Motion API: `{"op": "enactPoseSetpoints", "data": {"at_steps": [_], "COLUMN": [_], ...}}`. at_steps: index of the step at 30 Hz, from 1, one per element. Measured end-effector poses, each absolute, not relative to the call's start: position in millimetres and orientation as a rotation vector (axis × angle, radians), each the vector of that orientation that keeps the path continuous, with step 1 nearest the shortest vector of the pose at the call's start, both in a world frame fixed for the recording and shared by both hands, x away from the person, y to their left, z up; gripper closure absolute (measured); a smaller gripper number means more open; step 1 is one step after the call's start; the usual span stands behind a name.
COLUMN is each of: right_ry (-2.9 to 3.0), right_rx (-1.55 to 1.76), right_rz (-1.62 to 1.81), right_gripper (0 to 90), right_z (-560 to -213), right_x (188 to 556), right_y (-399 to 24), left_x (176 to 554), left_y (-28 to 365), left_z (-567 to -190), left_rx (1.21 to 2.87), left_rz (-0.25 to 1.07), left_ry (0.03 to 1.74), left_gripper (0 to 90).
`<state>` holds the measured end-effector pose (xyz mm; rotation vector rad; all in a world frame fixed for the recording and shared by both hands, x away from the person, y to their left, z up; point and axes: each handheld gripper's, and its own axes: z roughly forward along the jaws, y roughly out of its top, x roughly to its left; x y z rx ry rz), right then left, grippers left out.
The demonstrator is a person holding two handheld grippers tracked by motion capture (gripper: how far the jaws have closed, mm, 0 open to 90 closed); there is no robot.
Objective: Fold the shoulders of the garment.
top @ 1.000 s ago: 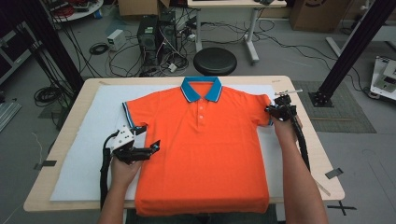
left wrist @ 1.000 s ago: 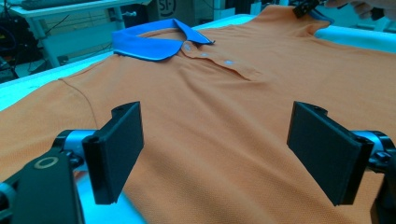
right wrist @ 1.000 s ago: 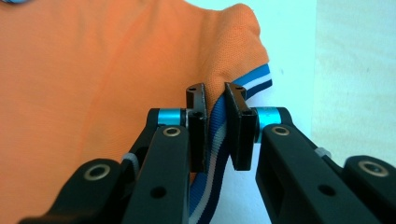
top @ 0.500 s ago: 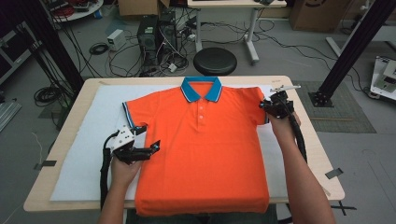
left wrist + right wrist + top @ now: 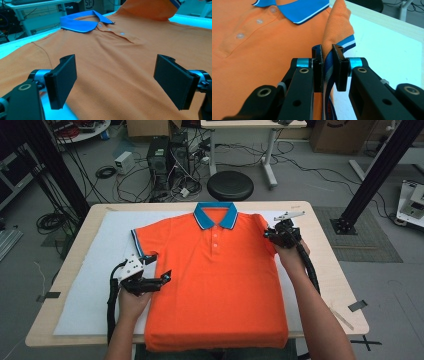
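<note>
Orange fabric: one polo shirt is lying face up on the white mat, blue collar pointing away from the person, hem hanging at the near table edge.
Long axis: the shirt is running collar to hem, straight away from the person.
Right gripper: its jaws are pinching the striped cuff of the right sleeve, nearly closed on the cloth, and holding it raised at the shirt's right shoulder.
Left gripper: it is hovering wide apart and empty over the shirt's left side, below the flat left sleeve.
Key relation: the shirt body is lying inward of the pinched sleeve, so folding it, I judge, is calling for a carry toward the button placket.
Nearer hand: the right.
Counts: one shirt, two sleeves, three buttons, two grippers.
</note>
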<state>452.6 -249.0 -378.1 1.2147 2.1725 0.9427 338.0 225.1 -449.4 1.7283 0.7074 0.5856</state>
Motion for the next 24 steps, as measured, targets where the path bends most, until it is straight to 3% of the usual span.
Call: {"op": "enactPoseSetpoints", "data": {"at_steps": [24], "right_ry": [2.295], "right_rx": [1.042], "right_rz": [0.947], "right_gripper": [81.1], "right_z": [-381.3], "right_x": [439.0], "right_y": [-190.8], "left_x": [337.9], "left_y": [225.3], "left_z": [-449.3], "left_rx": [1.729], "left_rz": [0.585], "left_ry": [0.708], "left_gripper": [18.7]}}
